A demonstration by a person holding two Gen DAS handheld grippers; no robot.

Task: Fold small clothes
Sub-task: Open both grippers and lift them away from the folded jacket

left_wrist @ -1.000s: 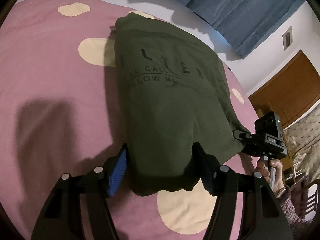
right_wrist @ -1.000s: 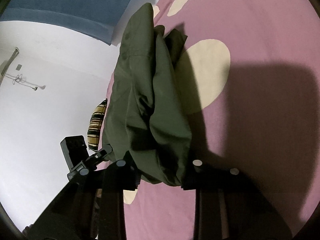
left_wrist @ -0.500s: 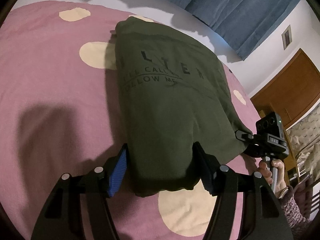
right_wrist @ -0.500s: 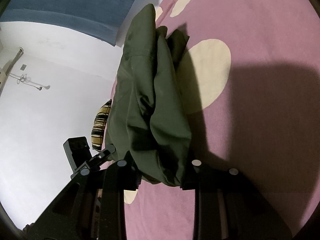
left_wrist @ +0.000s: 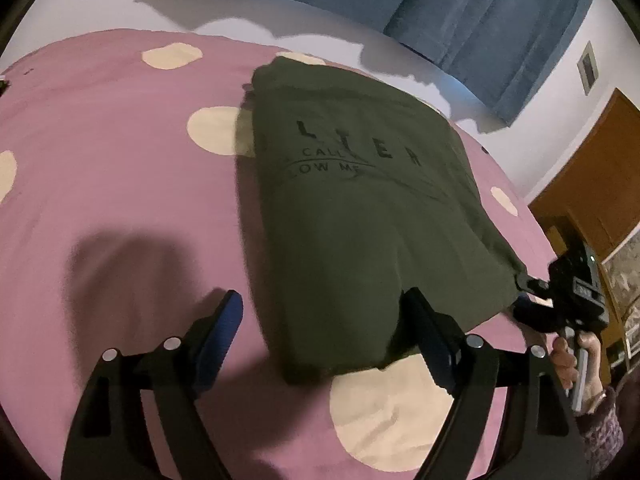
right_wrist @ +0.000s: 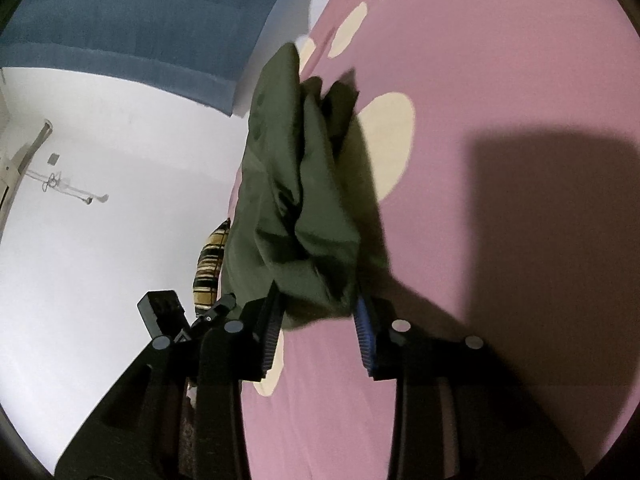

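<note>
Olive-green cotton, a folded shirt (left_wrist: 360, 216), lies on the pink spotted bed (left_wrist: 120, 152), its near hem toward the bed's near edge and its far end close to the far edge under the blue curtain (left_wrist: 440, 4).

Change since a second ago: the left gripper (left_wrist: 320, 328) has let go. Its jaws, which pinched the near-left corner of the hem, now stand wide apart, the blue-padded one clear of the cloth on bare sheet, the other touching the hem's edge. The right gripper (right_wrist: 316, 312) has eased too; its jaws were tight on the bundled near-right corner and now sit slightly apart with the cloth loose between them.

Judgement: the fold is laid and is being released; this garment is near done.

Look of it: a compact rectangle, printed lettering upward, top face smooth. From the right wrist view the side edge shows several stacked layers, somewhat bunched.
</note>
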